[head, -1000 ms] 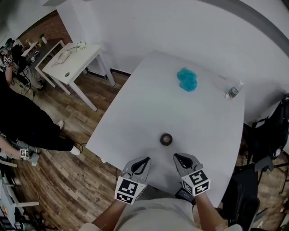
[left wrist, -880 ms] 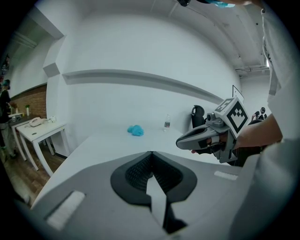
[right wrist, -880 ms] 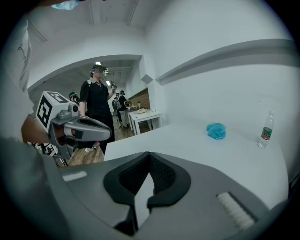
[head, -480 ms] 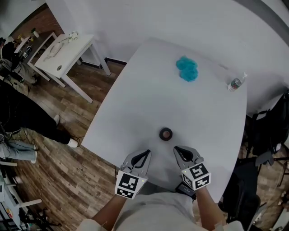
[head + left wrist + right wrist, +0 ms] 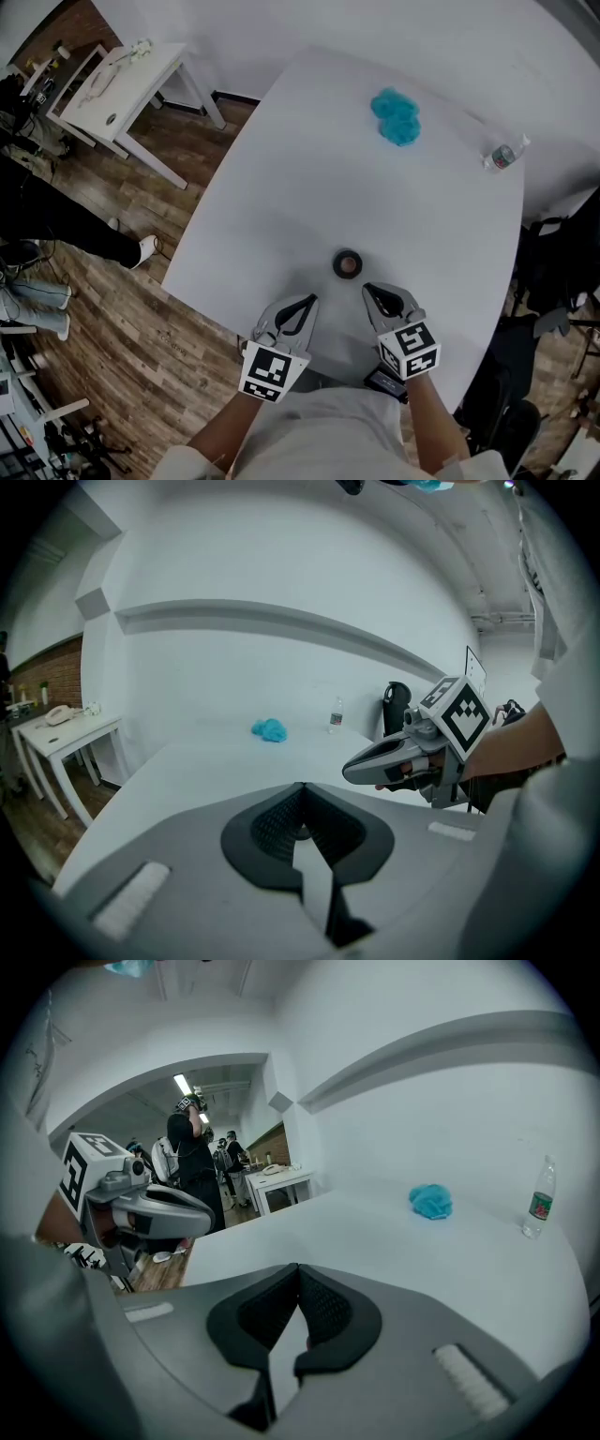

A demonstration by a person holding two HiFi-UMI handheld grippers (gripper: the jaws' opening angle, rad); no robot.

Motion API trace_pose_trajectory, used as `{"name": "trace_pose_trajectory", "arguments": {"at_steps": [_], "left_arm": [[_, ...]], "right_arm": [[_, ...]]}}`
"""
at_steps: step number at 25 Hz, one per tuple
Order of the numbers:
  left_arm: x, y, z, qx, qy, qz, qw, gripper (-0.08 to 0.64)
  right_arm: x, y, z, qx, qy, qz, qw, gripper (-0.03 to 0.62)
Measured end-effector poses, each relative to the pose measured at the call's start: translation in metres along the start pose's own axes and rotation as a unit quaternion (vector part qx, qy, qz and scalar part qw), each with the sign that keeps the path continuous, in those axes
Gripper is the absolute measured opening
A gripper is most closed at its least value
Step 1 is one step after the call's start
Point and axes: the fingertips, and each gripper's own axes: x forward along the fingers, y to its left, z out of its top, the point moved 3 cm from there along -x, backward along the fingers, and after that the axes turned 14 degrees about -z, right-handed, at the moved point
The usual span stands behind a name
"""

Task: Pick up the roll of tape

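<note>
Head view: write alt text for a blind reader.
A dark roll of tape lies on a white table, just beyond the shut left gripper and right gripper. A blue clump and a bottle sit farther off.

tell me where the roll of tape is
In the head view the roll of tape lies on the white table near its front edge, just beyond the right gripper.

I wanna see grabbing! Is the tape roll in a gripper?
No, the roll of tape lies on the table, ahead of the left gripper and right gripper.
</note>
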Motion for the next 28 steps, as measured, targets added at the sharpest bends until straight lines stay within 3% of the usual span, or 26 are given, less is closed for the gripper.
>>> {"name": "trace_pose_trajectory", "arguments": {"at_steps": [17, 28], "left_arm": [[0.021, 0.022, -0.020, -0.017, 0.012, -0.011, 0.9997, 0.021], [0.030, 0.037, -0.033, -0.026, 0.025, -0.019, 0.9992, 0.017]], "right_arm": [[0.046, -0.005, -0.023, -0.009, 0.041, 0.000, 0.999, 0.032], [0.075, -0.011, -0.042, -0.014, 0.072, -0.008, 0.997, 0.093]]}}
